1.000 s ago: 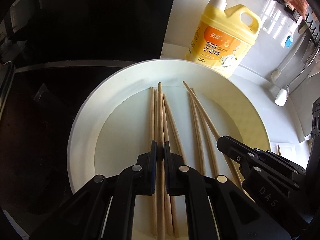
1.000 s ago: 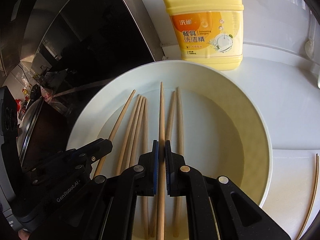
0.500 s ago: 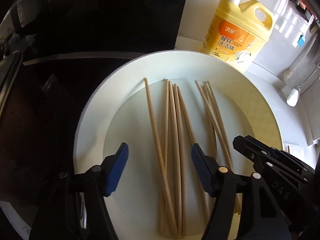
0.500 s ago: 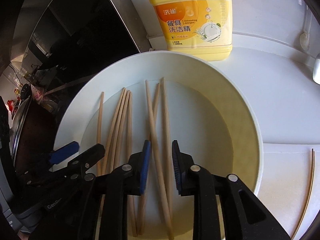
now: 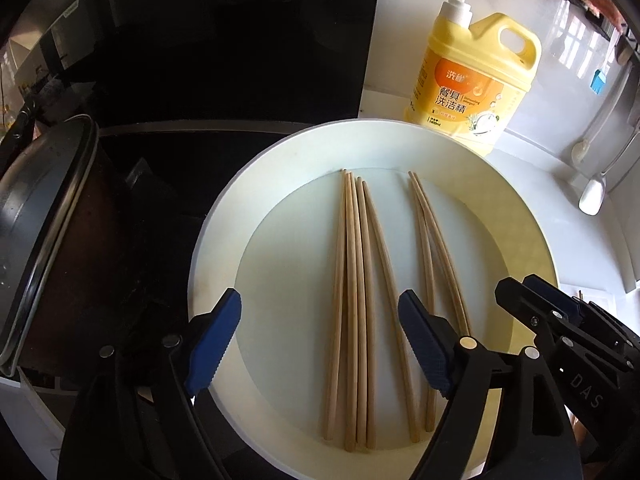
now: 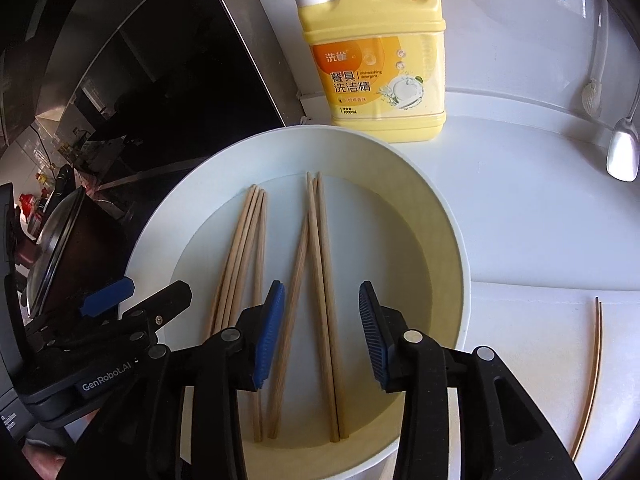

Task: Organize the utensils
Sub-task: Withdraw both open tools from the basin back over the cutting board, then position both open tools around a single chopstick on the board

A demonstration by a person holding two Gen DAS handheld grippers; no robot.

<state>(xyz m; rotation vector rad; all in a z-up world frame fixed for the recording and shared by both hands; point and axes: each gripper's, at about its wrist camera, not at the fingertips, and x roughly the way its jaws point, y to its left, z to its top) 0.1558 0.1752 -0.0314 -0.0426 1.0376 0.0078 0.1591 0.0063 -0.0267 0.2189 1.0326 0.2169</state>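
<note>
1. Opening, the left gripper (image 5: 320, 340) has its jaws wide over four chopsticks (image 5: 354, 308), pads clear.
2. Opening, the right gripper (image 6: 322, 332) straddles three chopsticks (image 6: 320, 292), untouched.
3. Both bundles lie in the bowl (image 6: 444, 220).
4. Beyond stands a detergent bottle (image 6: 380, 64).

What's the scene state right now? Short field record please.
plate: white plate on the counter, beside the dark stovetop
chopsticks: wooden chopsticks lying loose in the plate, in two bundles
left gripper: jaws opening, above the chopsticks, gripping nothing
right gripper: jaws opening, chopsticks below, none pinched
behind plate: yellow detergent bottle
off plate: spoon
</note>
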